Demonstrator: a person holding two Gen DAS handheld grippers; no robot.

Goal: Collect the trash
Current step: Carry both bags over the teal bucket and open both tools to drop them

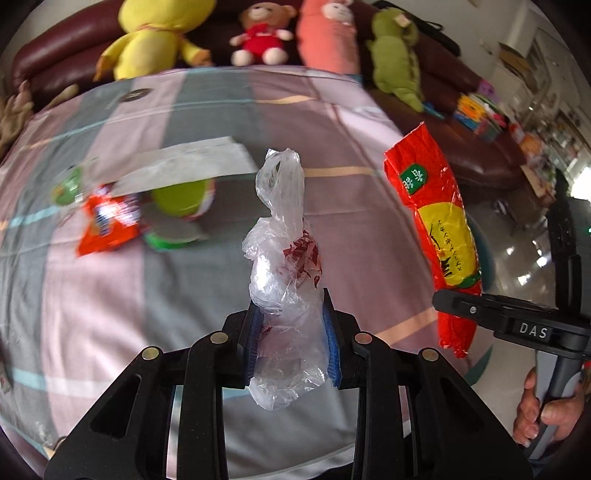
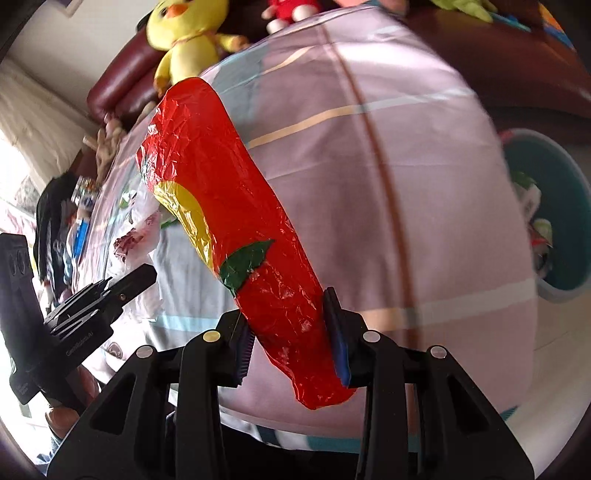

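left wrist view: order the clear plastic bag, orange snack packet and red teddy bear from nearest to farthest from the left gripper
1. The clear plastic bag is clamped between the left gripper fingers, dead centre.
2. The orange snack packet lies on the striped cloth, ahead and to the left.
3. The red teddy bear sits on the sofa beyond the cloth, at the far edge.

four plush toys (image 1: 258,33), two grippers (image 1: 291,347), one bin (image 2: 550,218)
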